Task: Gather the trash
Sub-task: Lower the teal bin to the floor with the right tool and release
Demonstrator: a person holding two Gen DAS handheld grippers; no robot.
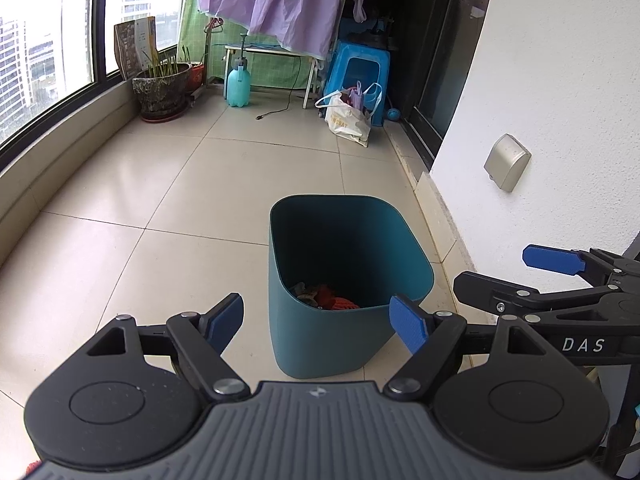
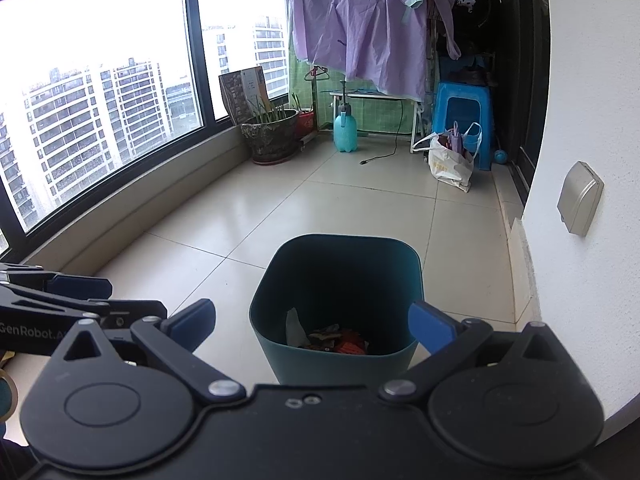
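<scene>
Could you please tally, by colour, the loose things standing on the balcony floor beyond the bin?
Blue: 2, stool and small ball
Turquoise: 1, spray bottle
White: 1, shopping bag
Dark mottled: 1, plant pot
Total: 5

The trash bin is smooth matt teal plastic. The floor has glossy beige tiles. The wall looks rough white plaster. The hanging garment is thin lilac cloth.

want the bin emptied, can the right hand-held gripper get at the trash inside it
Probably yes: the right hand-held gripper is open and empty just above the teal bin, whose top is uncovered, and the trash lies at the bottom.
</scene>
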